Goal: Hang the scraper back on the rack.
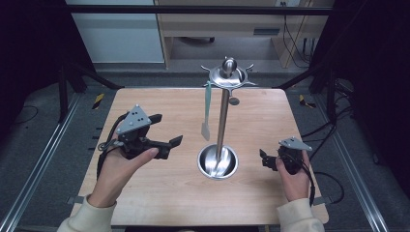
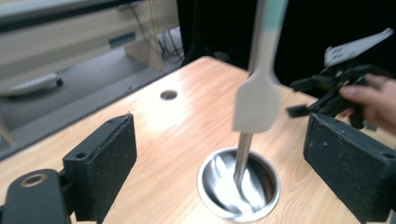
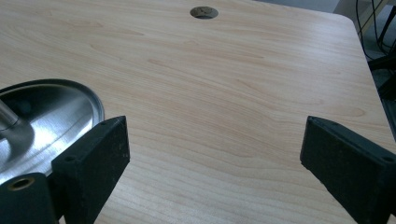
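A steel stand rises from a round dish base (image 1: 217, 162) at the table's middle, its pole (image 1: 222, 121) topped by a ring of hooks (image 1: 228, 75). From a left hook hangs a spatula (image 1: 207, 111) with a teal handle and a white blade. My left gripper (image 1: 167, 129) is open to the left of the stand, nothing between its jaws. In the left gripper view the open gripper (image 2: 219, 119) faces the spatula (image 2: 257, 102) and base (image 2: 238, 186). My right gripper (image 1: 264, 159) stands open and empty to the right of the base. In the right gripper view its open gripper (image 3: 215, 123) looks over bare wood, the base (image 3: 56, 116) at left.
The wooden table (image 1: 159, 193) has a small round hole (image 1: 234, 101) behind the stand. Dark metal frame rails run along both sides of the table. Cables lie on the floor at the right. The other hand and its gripper (image 2: 296, 98) appear beyond the spatula.
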Action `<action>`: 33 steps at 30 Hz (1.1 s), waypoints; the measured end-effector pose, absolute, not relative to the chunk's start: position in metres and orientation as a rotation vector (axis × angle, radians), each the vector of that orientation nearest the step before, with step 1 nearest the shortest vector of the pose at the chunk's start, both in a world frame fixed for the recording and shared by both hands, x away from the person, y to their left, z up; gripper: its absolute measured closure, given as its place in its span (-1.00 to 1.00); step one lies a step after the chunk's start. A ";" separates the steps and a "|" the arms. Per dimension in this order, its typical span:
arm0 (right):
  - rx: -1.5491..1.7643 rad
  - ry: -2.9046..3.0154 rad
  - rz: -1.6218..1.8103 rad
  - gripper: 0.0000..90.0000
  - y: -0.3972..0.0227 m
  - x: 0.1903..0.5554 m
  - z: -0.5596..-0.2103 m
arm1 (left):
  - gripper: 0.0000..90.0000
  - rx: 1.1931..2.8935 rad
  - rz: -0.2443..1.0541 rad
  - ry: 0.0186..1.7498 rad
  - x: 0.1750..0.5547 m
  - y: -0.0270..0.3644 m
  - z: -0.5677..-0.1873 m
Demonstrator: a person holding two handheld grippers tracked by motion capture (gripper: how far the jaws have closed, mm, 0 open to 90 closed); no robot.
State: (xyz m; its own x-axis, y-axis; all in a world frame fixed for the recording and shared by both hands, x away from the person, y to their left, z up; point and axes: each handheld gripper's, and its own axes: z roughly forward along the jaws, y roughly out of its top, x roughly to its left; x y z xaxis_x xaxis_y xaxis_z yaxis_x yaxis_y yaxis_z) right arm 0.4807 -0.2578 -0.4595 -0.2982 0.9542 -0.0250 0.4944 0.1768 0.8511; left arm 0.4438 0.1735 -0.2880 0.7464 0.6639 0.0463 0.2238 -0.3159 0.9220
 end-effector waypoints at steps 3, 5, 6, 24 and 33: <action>1.366 1.879 1.027 -0.81 -0.258 0.481 -0.460 | -0.80 1.899 0.506 0.715 0.451 0.179 -0.302; 1.365 1.878 1.030 -0.81 -0.258 0.481 -0.459 | -0.80 1.895 0.497 0.731 0.454 0.182 -0.312; 1.356 1.880 1.026 -0.81 -0.257 0.480 -0.459 | -0.81 1.893 0.496 0.734 0.455 0.184 -0.316; 1.361 1.896 0.994 -0.82 -0.255 0.479 -0.461 | -0.76 1.912 0.591 0.911 0.479 0.241 -0.394; 1.367 1.915 0.980 -0.82 -0.256 0.480 -0.462 | -0.77 1.962 0.589 1.007 0.488 0.263 -0.421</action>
State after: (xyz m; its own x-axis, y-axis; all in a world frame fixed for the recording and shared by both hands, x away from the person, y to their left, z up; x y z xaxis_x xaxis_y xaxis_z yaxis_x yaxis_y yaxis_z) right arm 0.4796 -0.2559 -0.4622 -0.3034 0.9519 -0.0423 0.5224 0.2033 0.8281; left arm 0.4882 0.2629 -0.4212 0.5680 0.8224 0.0329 0.4316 -0.3316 0.8389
